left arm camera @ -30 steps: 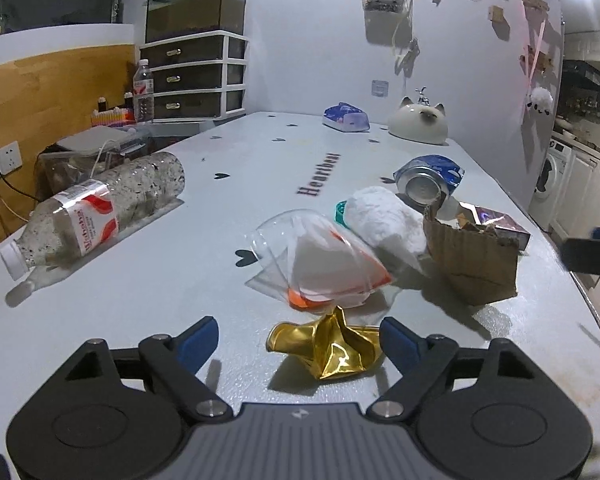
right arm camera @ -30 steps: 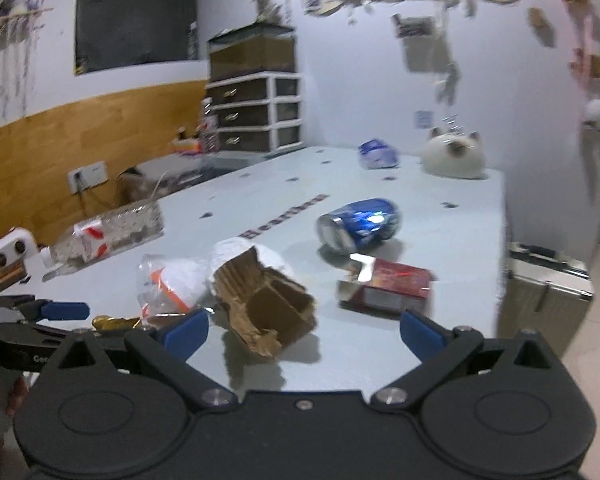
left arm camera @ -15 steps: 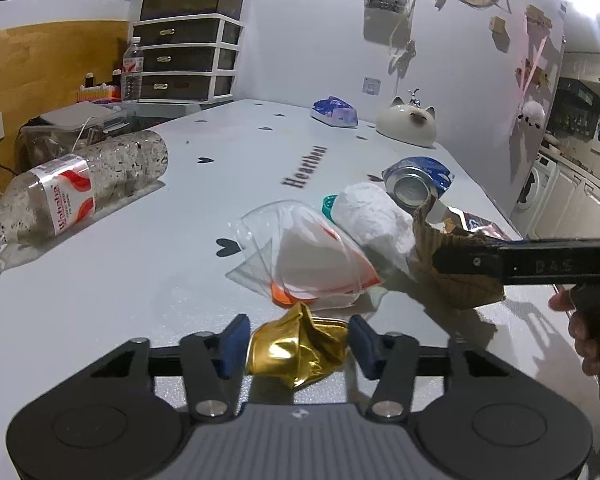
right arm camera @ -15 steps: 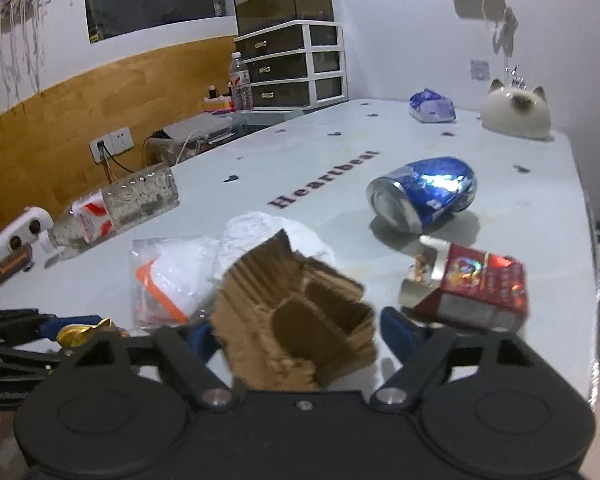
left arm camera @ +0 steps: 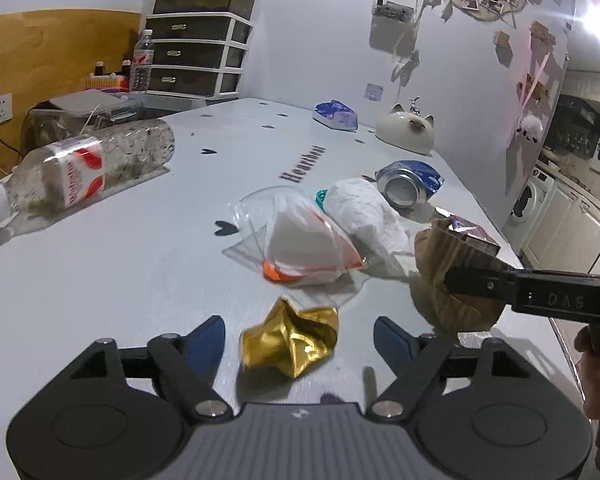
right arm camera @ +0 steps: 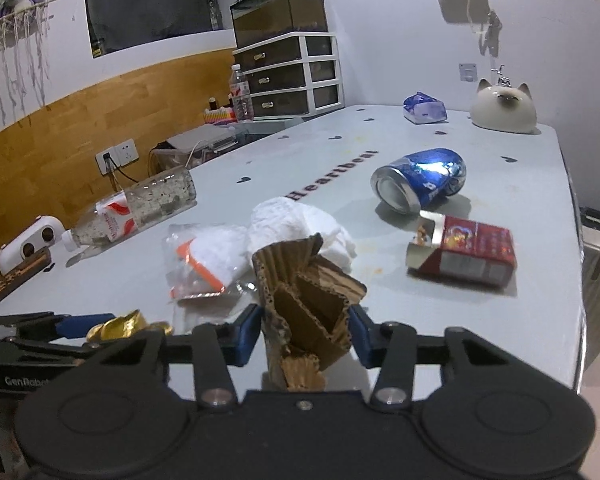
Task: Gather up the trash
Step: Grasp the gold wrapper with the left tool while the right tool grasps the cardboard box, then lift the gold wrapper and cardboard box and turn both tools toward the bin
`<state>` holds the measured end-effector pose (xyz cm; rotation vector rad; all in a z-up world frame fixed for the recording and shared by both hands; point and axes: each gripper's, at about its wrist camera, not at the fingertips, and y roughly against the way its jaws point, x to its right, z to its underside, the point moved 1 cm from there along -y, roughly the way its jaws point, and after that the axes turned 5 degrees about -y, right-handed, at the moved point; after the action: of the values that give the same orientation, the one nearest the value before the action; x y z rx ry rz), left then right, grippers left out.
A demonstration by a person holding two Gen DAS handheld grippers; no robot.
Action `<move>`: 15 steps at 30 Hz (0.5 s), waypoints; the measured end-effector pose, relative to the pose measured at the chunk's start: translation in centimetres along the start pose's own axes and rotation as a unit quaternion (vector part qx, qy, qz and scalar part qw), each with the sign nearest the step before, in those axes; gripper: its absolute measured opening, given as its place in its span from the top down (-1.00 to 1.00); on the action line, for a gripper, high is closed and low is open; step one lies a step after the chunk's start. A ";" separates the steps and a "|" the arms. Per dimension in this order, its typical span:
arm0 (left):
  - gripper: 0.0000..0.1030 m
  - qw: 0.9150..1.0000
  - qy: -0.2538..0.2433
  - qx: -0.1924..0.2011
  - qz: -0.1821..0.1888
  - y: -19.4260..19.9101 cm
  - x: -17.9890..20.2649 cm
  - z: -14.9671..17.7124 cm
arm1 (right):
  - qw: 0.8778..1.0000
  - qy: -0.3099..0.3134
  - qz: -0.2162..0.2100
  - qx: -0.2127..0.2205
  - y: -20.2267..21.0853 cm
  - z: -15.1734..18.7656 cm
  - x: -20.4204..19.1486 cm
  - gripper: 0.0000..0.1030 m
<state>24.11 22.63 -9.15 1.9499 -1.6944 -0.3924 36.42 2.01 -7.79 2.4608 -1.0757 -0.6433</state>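
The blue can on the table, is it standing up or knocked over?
Knocked over. The blue can lies on its side on the table, its round end facing the camera.

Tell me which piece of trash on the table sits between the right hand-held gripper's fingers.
The torn brown cardboard piece. The right hand-held gripper has just been closing on it; every other scrap lies loose on the table.

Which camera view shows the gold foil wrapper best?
The left wrist view: the gold foil wrapper lies whole and close on the table, between the open pads of the left claw. The right wrist view shows only a small part of it at the lower left.
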 end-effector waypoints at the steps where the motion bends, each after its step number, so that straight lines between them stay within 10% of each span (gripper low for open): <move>1: -0.57 1.000 0.002 0.002 0.003 0.3 -0.1 0.2 | 1.000 -0.004 0.000 0.001 0.3 0.2 0.0 0.09; 15: 0.54 0.998 0.060 0.007 0.013 0.6 -1.7 0.5 | 0.999 -0.045 -0.006 0.014 4.1 3.7 -1.1 0.11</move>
<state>23.08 24.16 -9.45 1.9193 -1.6483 -0.2478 31.33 -0.32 -8.43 2.4854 -1.1105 -0.7549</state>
